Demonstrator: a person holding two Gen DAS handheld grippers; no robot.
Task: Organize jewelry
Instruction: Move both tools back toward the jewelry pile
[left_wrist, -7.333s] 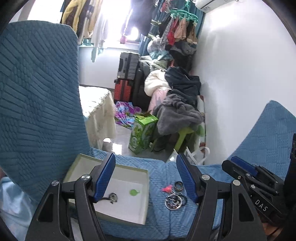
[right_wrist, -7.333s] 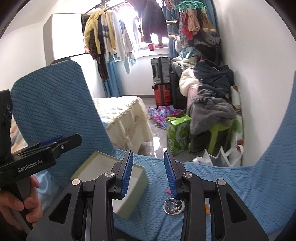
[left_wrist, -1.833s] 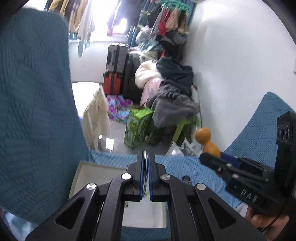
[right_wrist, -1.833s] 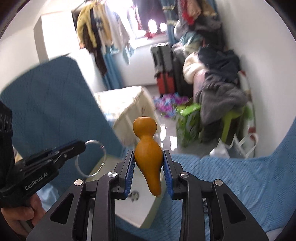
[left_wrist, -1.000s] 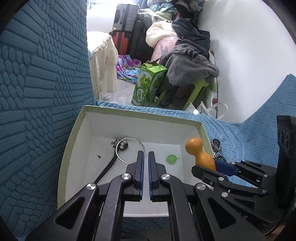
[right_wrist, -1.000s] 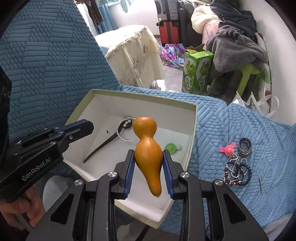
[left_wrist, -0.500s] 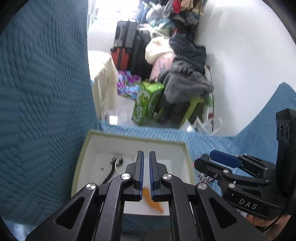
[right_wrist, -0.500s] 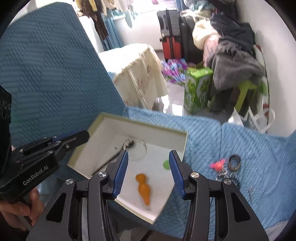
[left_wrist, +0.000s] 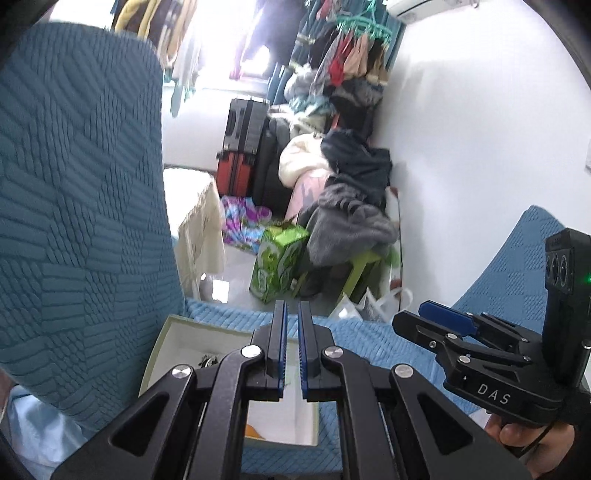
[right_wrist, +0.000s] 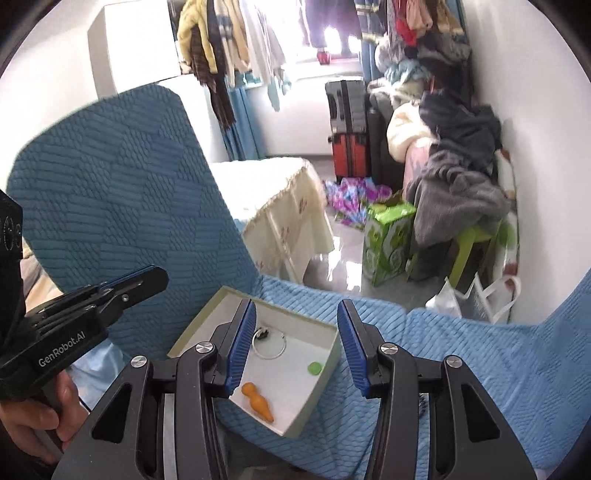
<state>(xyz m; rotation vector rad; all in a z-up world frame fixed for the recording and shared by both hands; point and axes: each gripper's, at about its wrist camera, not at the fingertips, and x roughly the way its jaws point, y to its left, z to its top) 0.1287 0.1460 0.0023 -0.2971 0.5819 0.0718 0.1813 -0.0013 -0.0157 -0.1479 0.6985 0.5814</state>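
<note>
A white box with a pale green rim (right_wrist: 320, 384) lies on the blue quilted cover. In it are an orange gourd charm (right_wrist: 258, 402), a silver hoop (right_wrist: 269, 345) and a small green disc (right_wrist: 314, 367). My right gripper (right_wrist: 296, 314) hangs open above the box with nothing between its fingers. My left gripper (left_wrist: 291, 310) is shut and empty, above the box's near side (left_wrist: 162, 343), and a sliver of the gourd (left_wrist: 255, 430) shows under it. Each gripper shows in the other's view: the right (left_wrist: 424, 317), the left (right_wrist: 159, 277).
The blue quilted backrest (right_wrist: 110, 206) rises to the left of the box. Beyond the seat edge are the floor, a green carton (right_wrist: 388, 240), a cloth-covered table (right_wrist: 280, 206), suitcases and a clothes pile (right_wrist: 454, 192). A hand holds each gripper's handle.
The right gripper opened and dropped the gourd into the box. Both grippers then rose and tilted up, so the box looks smaller and lower. The left stayed shut.
</note>
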